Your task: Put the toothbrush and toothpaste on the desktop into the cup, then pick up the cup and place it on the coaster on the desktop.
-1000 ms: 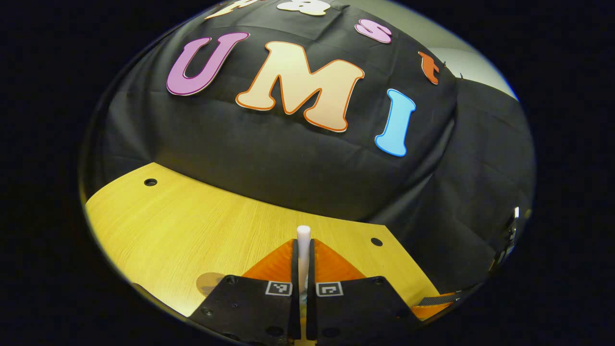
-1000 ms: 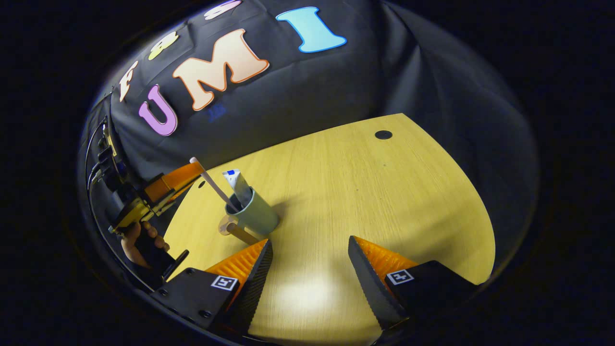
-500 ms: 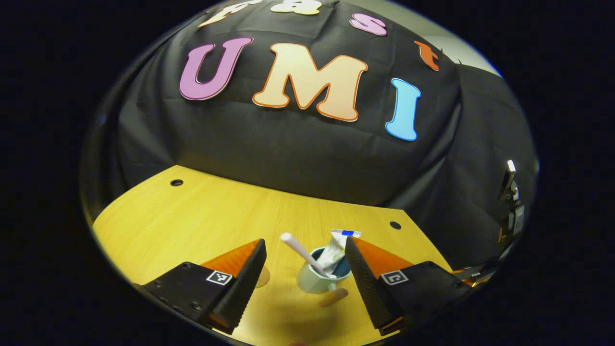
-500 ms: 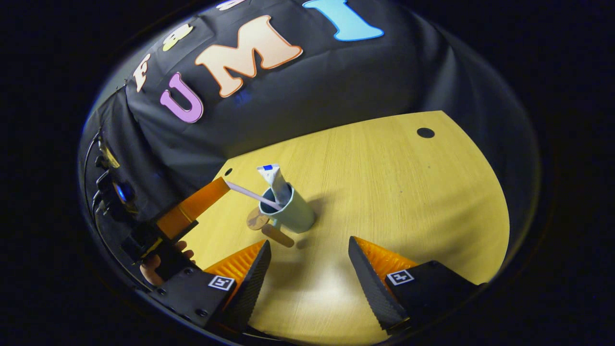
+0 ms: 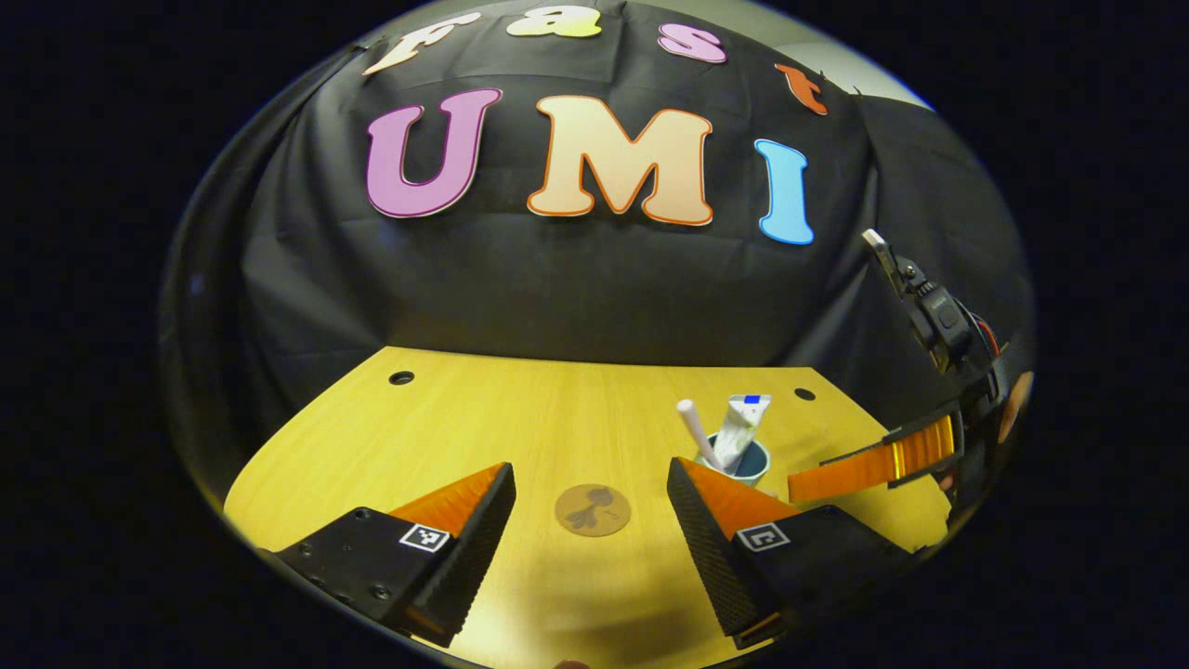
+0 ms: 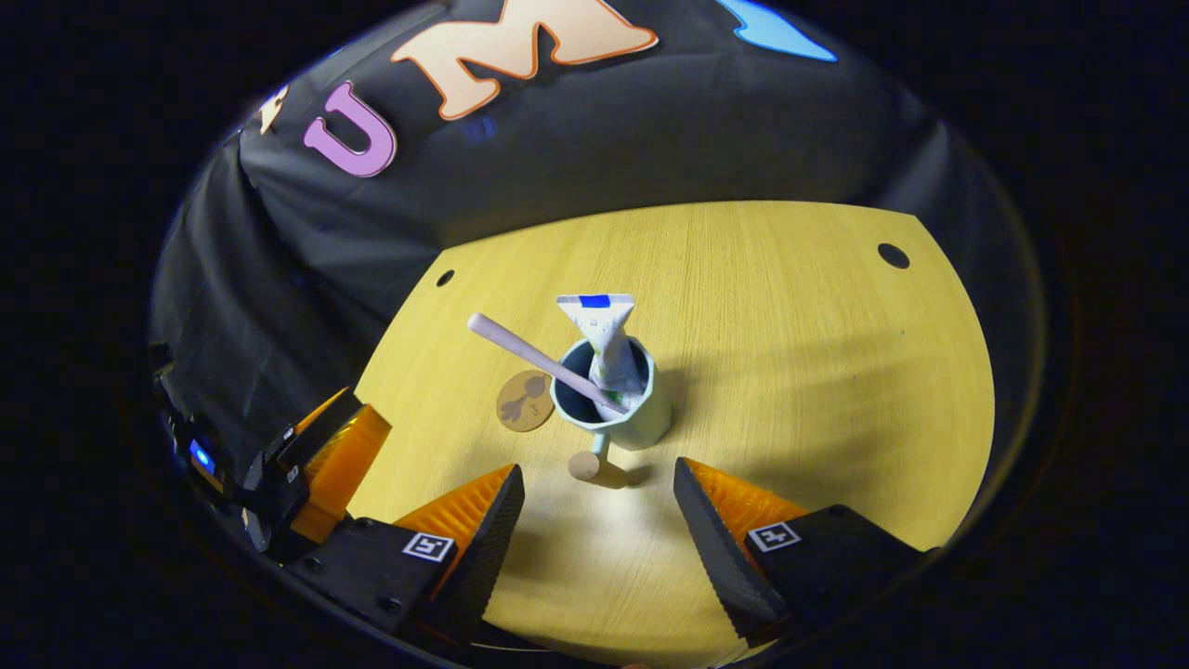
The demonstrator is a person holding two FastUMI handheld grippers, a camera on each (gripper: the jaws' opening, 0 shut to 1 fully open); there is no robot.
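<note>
Both grippers are held wide open w/ nothing gripped: left gripper (image 5: 591, 497) over coaster (image 5: 593, 510), right gripper (image 6: 599, 497) before cup (image 6: 615, 409).

Probably a recording booth: black cloth wall (image 5: 576, 288), bare wooden desktop (image 6: 790, 307).

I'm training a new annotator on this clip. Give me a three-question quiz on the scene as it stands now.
1. True or false: the cup already stands on the coaster.
2. Which items are in the cup? A) toothbrush only B) toothpaste only C) both
3. Fill in: both the left claw and the right claw are ____.

Key: 1 false, it stands on the desktop beside the coaster; 2 C; 3 open, holding nothing.
</note>
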